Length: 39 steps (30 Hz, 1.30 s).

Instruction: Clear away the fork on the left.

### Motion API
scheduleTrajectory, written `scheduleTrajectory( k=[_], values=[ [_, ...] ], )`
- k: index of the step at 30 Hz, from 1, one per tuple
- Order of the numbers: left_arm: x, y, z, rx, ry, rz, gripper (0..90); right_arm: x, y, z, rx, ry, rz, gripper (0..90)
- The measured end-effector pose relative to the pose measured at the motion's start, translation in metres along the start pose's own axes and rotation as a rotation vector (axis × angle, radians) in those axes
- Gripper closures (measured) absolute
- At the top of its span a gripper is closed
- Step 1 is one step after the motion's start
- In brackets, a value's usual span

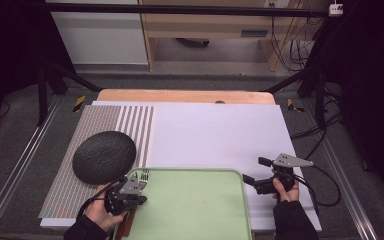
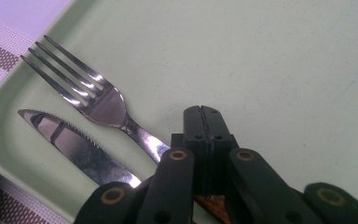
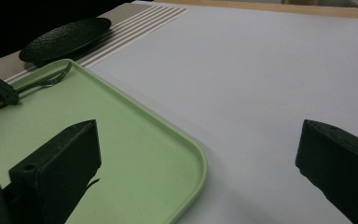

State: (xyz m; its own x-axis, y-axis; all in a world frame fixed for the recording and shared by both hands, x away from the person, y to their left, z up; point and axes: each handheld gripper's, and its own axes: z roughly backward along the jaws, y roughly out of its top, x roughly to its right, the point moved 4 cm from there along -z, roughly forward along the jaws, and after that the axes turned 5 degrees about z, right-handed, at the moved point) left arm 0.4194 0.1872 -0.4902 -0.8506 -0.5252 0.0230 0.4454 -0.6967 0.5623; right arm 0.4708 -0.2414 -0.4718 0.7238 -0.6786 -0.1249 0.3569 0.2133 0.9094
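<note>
Hidden parts: the handles of the fork [image 2: 103, 106] and the knife [image 2: 74, 149] run under the left claw [image 2: 203, 122] in the left gripper view, so only the 4 tines, the neck and the serrated blade can be seen. A small brown wooden piece shows below the closed tips; which handle it belongs to cannot be told.
Cut off: the green tray [image 1: 195, 210] runs out of the bottom edge of the high view. In the right gripper view the tip of each of the 2 jaws is cropped by the frame.
Hard to make out: in the high view the cutlery is tiny, just tines at the tray's far left corner.
Writing: no brand, label or lettering can be read on the tray, the cutlery or the claws.
Left claw: its 2 jaws are pressed together, tip to tip, with nothing visible between the tips. It sits over the left end of the tray.
Fork relative to left claw: the fork's neck passes just beside the closed tips, on their left in the left gripper view; touching cannot be told.
Knife: lies beside the fork, nearer the tray's rim, both on the tray floor.
Right claw [image 1: 254, 171]: jaws wide apart and empty, over the white bench sheet [image 1: 220, 135] just right of the tray's corner.
Black plate [image 1: 104, 156]: on the striped mat [image 1: 100, 125], just beyond the tray's left corner.
</note>
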Motion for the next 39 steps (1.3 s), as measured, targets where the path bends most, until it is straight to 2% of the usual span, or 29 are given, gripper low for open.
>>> scheduleTrajectory(
  k=[4,7,11,15,17,25,30,34,35,39],
  values=[
    [0.000,0.000,0.001,0.002,-0.001,-0.007,88.9,0.000,0.000,0.000,0.003,-0.001,-0.001,0.6],
    [0.000,0.003,0.006,0.028,0.008,-0.018,81.9,0.000,0.000,0.000,0.004,0.000,0.000,0.6],
    [-0.003,0.005,0.015,0.069,0.025,-0.008,71.8,0.000,0.000,0.000,0.004,0.000,0.000,0.6],
    [-0.009,0.004,0.023,0.101,0.054,0.000,55.8,0.000,0.000,0.000,0.004,0.000,0.000,0.6],
    [-0.011,0.003,0.025,0.103,0.067,0.001,43.5,0.000,0.000,0.000,0.004,0.000,0.001,0.6],
    [-0.021,0.000,0.031,0.112,0.127,0.015,13.0,0.000,0.000,0.000,0.008,0.001,0.004,0.6],
    [-0.026,-0.002,0.038,0.120,0.150,0.001,3.1,0.000,0.000,0.000,0.008,0.002,0.002,0.6],
    [-0.031,-0.006,0.045,0.104,0.156,-0.049,0.9,0.000,0.000,0.000,0.009,0.003,0.001,0.6],
    [-0.032,-0.008,0.046,0.095,0.169,-0.066,0.1,0.000,0.001,0.000,0.009,0.002,0.002,0.6],
    [-0.038,-0.011,0.049,0.084,0.213,-0.084,0.0,0.000,0.000,0.000,0.008,0.003,-0.001,0.6]
  ],
)
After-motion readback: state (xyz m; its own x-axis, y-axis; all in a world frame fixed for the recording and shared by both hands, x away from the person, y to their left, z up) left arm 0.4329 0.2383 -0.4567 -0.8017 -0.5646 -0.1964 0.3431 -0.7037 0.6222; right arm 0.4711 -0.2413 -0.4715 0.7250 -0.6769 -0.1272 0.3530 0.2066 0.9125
